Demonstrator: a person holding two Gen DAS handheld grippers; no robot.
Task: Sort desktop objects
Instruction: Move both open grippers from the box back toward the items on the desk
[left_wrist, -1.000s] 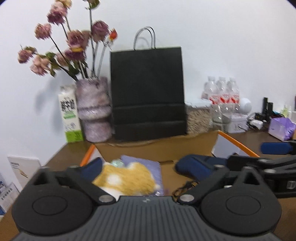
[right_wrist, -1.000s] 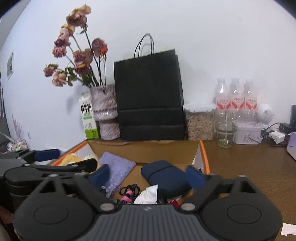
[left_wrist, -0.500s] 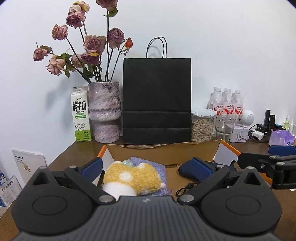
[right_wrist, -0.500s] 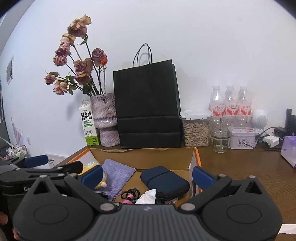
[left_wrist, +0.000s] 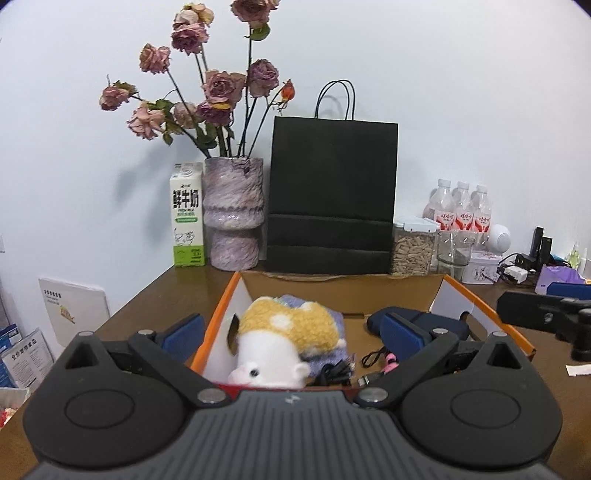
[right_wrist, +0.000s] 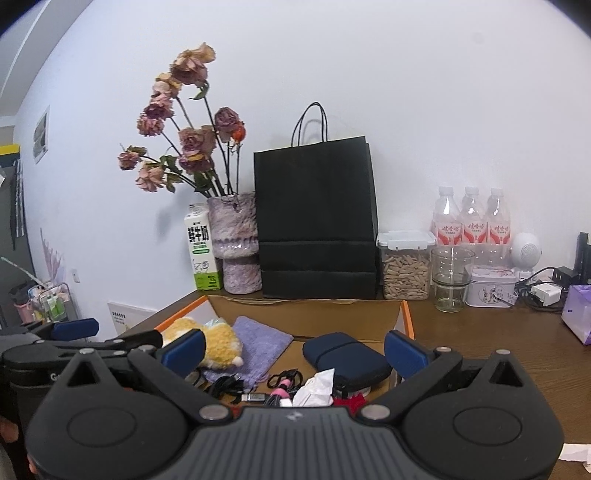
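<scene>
Both hand-held grippers w/ fingers spread apart, holding nothing — left hand-held gripper (left_wrist: 291, 330) over the plush toy (left_wrist: 286, 334), right hand-held gripper (right_wrist: 293, 350) over the navy pouch (right_wrist: 345, 356). Both items lie in the cardboard box (right_wrist: 405, 314) on the table (right_wrist: 498, 343), purple cloth (right_wrist: 258, 341) between them.

Home desk: rose vase (left_wrist: 233, 218), milk carton (left_wrist: 188, 215), water bottles (right_wrist: 471, 218).
</scene>
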